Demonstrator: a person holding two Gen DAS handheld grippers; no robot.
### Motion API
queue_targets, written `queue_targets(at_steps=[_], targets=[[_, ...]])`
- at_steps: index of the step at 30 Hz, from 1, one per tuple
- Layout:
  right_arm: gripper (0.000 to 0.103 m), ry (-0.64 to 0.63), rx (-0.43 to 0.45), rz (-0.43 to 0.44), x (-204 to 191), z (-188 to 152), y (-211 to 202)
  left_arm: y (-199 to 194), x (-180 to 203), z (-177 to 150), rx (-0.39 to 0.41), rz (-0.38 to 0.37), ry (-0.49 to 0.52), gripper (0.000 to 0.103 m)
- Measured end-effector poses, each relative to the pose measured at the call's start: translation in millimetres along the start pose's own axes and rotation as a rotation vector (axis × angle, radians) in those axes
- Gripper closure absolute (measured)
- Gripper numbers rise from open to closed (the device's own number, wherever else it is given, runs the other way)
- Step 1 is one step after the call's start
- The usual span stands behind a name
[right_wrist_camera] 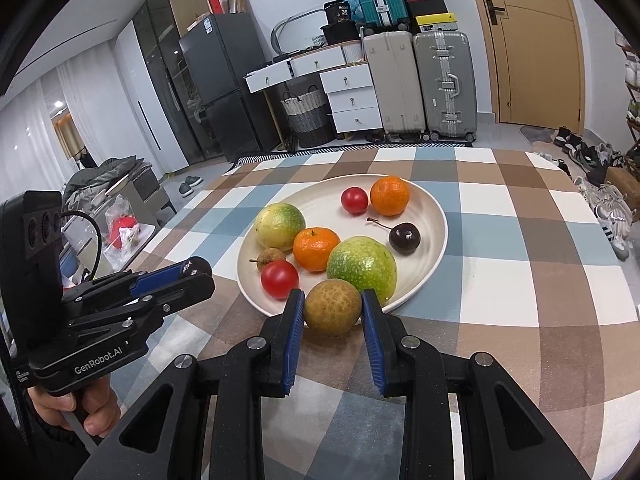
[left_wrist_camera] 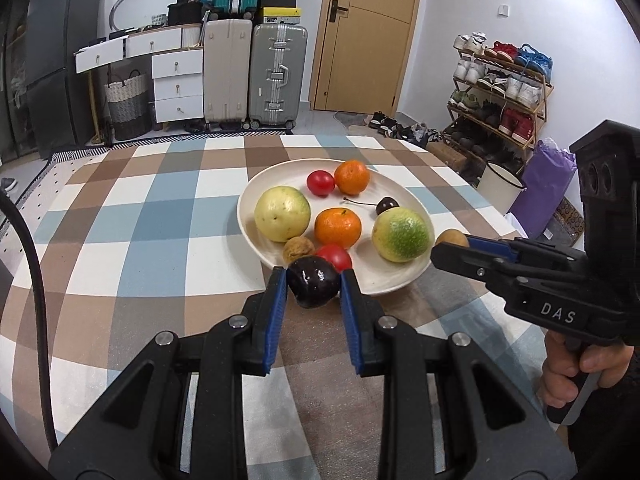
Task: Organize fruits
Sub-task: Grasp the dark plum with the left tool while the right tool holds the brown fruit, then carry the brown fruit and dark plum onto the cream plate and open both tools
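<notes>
Across the checked tablecloth (left_wrist_camera: 132, 216), blue, brown and white squares run under a wide cream plate (left_wrist_camera: 276, 172) that sits toward the right of the table. On the plate lie, from big to small, a pale yellow-green round fruit (left_wrist_camera: 282, 213), a greener one (left_wrist_camera: 402, 233) beside it, two oranges (left_wrist_camera: 338, 227) (left_wrist_camera: 352, 177), two red tomatoes (left_wrist_camera: 320, 183) (left_wrist_camera: 335, 257), a wrinkled brown longan (left_wrist_camera: 298, 249) and a dark cherry (left_wrist_camera: 387, 204) with its stem lying loose on the cream surface.

At the near rim, the left gripper (left_wrist_camera: 313, 280) is clamped on a dark purple fruit (left_wrist_camera: 313, 283); the blue pads press it on both sides, and it sits right at the fingertips, over the plate's edge (whether it touches the rim I cannot quite tell from this angle). To its right, the right gripper (right_wrist_camera: 333, 306) is likewise closed on a brown russet fruit (right_wrist_camera: 332, 306), held between its blue pads at the near rim, just in front of the greener fruit and well clear of the cherry.

Each gripper's handle is held by a hand (left_wrist_camera: 576, 372) from below, fingers wrapped around the trigger.
</notes>
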State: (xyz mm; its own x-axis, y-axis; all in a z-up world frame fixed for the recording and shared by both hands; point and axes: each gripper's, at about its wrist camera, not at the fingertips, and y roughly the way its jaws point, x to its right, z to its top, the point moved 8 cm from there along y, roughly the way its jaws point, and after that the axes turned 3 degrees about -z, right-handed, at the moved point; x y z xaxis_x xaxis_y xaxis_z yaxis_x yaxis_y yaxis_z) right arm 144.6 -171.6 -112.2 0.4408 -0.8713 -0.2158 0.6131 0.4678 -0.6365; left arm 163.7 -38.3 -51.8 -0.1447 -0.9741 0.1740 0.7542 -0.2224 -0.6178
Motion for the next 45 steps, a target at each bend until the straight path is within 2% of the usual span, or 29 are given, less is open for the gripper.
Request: queue_targets(at_steps=[8,17,23,29,37,45], targets=[[0.074,0.014,0.023,0.007,3,8,-7,9,13,9,0.001,0.002,0.020,0.079],[0.074,0.028,0.041,-0.035,21,34,-6,28,24,26,0.008,-0.008,0.042,0.079],[0.074,0.053,0.020,-0.060,42,51,10,46,26,32,0.003,-0.017,0.035,0.079],[0.074,0.036,0.002,-0.063,46,63,26,59,30,34,0.003,-0.019,0.048,0.079],[0.074,0.022,-0.020,-0.042,40,69,52,65,30,29,-0.004,-0.013,0.055,0.079],[0.074,0.004,-0.046,-0.027,35,59,65,67,26,28,-0.007,-0.007,0.045,0.079]])
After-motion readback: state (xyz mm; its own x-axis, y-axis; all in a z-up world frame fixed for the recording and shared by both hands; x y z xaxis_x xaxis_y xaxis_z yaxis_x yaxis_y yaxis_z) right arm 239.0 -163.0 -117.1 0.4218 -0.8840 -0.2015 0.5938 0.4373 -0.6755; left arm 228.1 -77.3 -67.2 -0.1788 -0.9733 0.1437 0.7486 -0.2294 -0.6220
